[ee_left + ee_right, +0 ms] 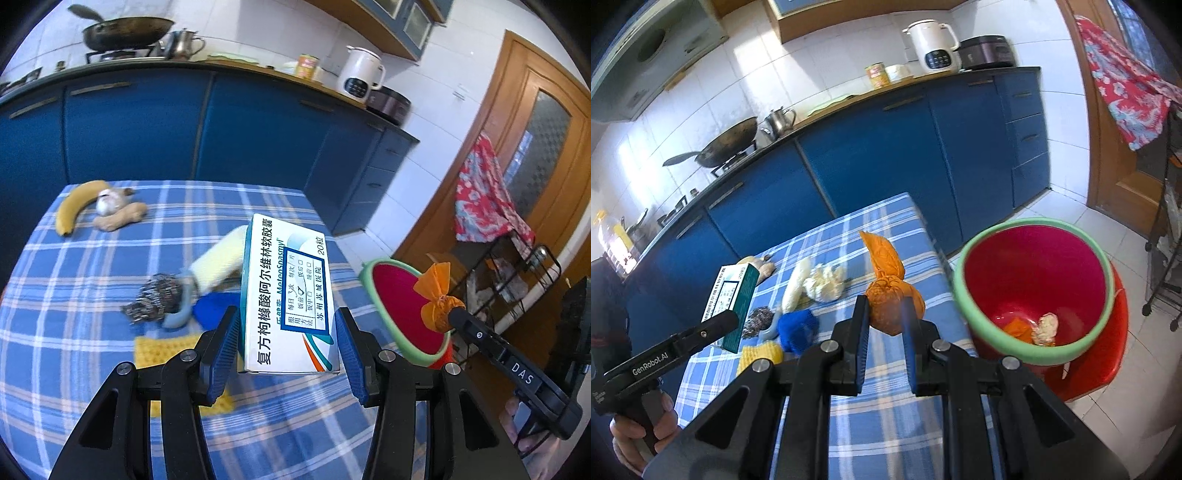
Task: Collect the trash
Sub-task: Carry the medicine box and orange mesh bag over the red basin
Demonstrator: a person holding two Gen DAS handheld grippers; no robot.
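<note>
Left gripper [286, 347] clamped on medicine box [288, 299], right gripper [884, 325] on orange bag [892, 302]; bin [1034, 354] at three o'clock, risking slipped drop onto floor.

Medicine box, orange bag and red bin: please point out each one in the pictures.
medicine box [290, 295]: left wrist view, on its printed white face.
orange bag [892, 306]: right wrist view, on its round knotted body.
red bin [1034, 273]: right wrist view, on its inner wall.

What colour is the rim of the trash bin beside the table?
The bin's rim is light green; the inside is red. It shows best in the right wrist view.
</note>
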